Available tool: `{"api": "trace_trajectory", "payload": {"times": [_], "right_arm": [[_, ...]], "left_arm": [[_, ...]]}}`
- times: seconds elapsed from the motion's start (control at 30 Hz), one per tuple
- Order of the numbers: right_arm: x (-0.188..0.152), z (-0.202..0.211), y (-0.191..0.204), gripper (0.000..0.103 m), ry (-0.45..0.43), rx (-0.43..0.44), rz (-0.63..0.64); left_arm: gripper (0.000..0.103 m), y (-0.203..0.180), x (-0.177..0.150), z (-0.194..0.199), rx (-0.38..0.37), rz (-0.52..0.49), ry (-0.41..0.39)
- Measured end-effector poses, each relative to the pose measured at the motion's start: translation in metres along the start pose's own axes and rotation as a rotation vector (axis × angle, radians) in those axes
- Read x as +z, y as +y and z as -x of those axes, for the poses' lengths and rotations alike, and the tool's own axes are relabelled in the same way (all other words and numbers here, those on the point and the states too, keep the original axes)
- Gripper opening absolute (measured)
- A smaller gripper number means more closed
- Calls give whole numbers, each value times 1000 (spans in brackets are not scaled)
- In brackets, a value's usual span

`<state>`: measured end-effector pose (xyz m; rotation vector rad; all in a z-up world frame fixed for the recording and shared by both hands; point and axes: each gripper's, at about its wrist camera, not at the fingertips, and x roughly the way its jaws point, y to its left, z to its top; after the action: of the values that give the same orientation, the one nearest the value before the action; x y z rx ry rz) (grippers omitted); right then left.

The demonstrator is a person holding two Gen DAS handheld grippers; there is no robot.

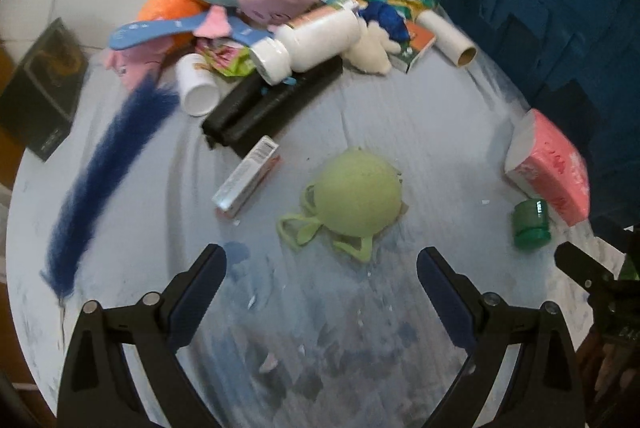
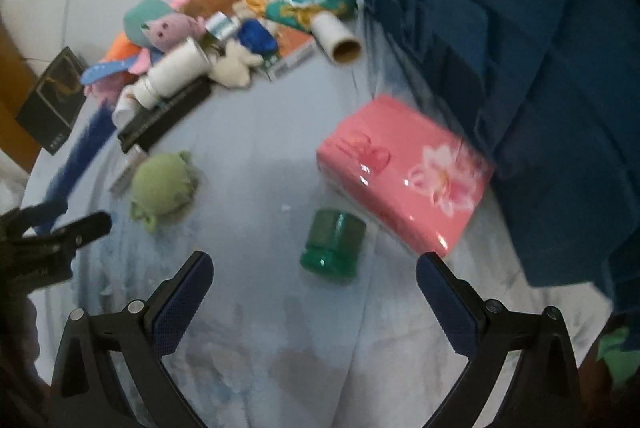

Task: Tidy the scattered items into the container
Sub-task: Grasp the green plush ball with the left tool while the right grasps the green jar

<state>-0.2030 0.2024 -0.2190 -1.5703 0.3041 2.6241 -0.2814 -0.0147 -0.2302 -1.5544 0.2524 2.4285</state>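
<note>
scattered items (image 1: 280, 40) on pale blue tabletop (image 1: 400, 116)

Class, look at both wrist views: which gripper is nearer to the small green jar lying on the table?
Right. The right gripper is open with the green jar just ahead between its fingertips. The left gripper faces the green knitted toy, with the jar off to its right.
</note>
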Motion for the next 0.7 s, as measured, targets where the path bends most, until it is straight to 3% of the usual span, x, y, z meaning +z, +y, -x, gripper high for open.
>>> {"api": "trace_trajectory", "payload": {"times": [0.17, 0.47, 0.7], "right_arm": [[-4, -16, -10, 103, -25, -34, -106], [-3, -38, -8, 103, -44, -100, -161], [-4, -52, -9, 103, -55, -96, -194]], "left_arm": [[97, -3, 11, -29, -18, -50, 4], [97, -12, 23, -65, -60, -118, 15], [95, -13, 21, -81, -60, -133, 36]]}}
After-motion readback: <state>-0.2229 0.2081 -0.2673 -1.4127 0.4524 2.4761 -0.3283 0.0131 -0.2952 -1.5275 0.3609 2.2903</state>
